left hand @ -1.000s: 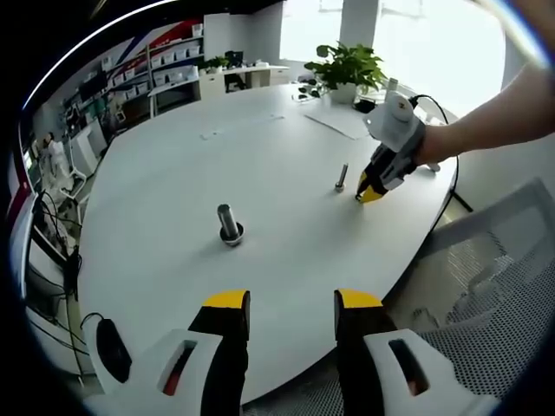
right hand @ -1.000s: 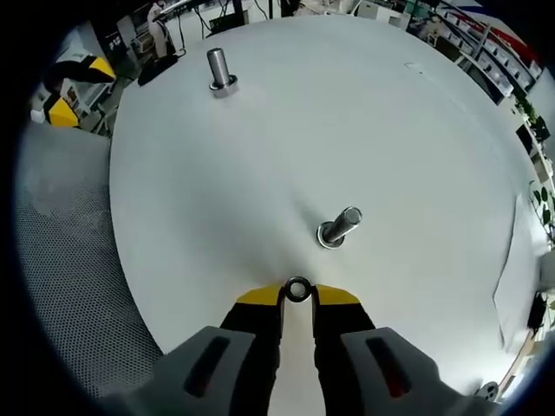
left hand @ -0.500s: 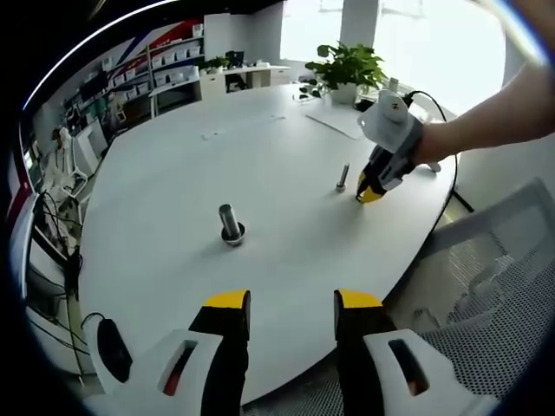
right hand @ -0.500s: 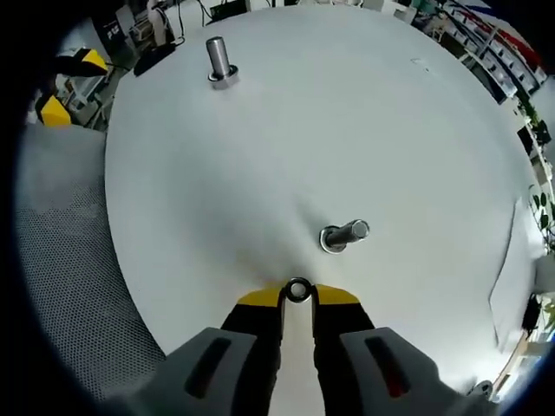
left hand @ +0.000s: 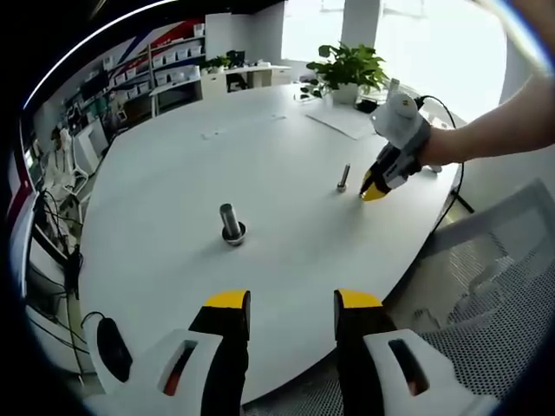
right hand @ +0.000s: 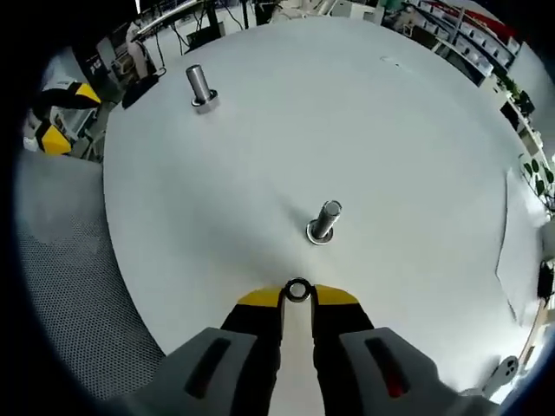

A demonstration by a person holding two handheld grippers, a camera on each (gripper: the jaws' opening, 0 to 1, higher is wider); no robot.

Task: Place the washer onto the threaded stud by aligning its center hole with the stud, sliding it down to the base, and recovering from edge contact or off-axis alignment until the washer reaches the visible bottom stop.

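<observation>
A small metal washer is pinched at the tips of my right gripper, which is shut on it. Just beyond it a slim threaded stud stands upright on the round white table; the washer is short of the stud and apart from it. A thicker stud stands far off to the upper left. In the left gripper view my left gripper is open over the table's near edge, holding nothing. There the thick stud is mid-table, and the right gripper hovers beside the slim stud, held by a hand.
A potted plant and papers sit at the table's far side. A mesh chair stands at the right of the table. A black mouse lies low on the left. Shelves and desks line the back wall.
The right gripper has lifted and tilted with the washer, so the slim stud now looks more upright and a little farther from its tips. The left gripper has stayed still.
</observation>
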